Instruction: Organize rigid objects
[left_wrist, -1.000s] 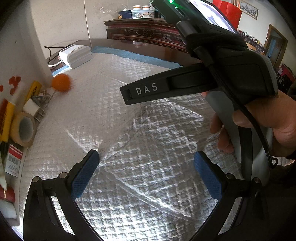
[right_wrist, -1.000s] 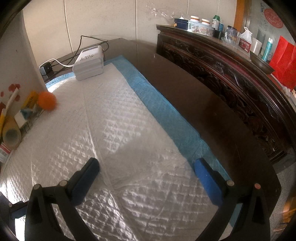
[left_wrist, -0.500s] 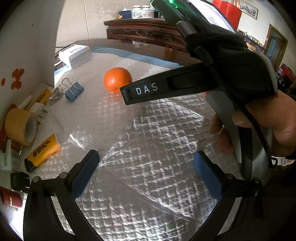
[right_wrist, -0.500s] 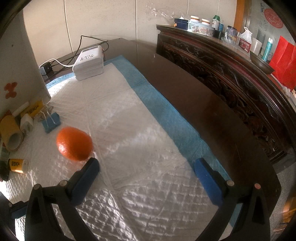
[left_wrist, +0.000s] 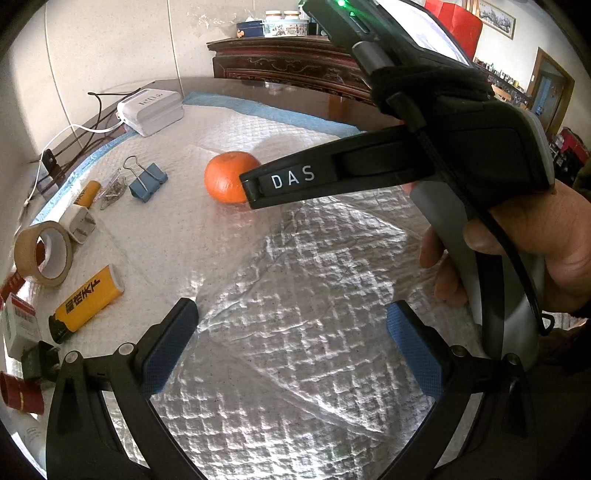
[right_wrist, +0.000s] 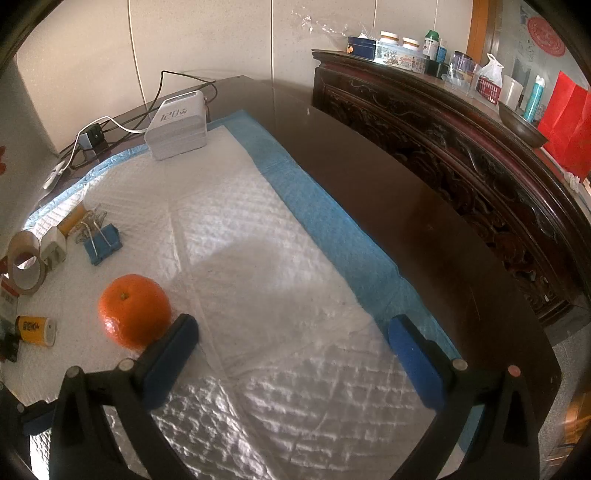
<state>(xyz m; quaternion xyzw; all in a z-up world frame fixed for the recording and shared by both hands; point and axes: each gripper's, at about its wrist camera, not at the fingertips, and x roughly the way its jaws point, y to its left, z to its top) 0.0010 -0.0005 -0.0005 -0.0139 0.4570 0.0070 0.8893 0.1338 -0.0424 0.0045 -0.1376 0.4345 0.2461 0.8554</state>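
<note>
White quilted padding with a blue border (right_wrist: 325, 221) covers the dark wooden bench (right_wrist: 424, 206). At lower left of the right wrist view the round orange fruit (right_wrist: 133, 311) lies loose, just beside the left finger of the right gripper (right_wrist: 291, 341), whose fingers are wide apart and empty. Further left sit a blue binder clip (right_wrist: 102, 239), a brown tape roll (right_wrist: 25, 263) and a yellow cylinder (right_wrist: 36, 329), all scattered. The left gripper (left_wrist: 293, 341) is likewise spread over bare padding. Sorting seems barely begun; nothing looks grouped.
</note>
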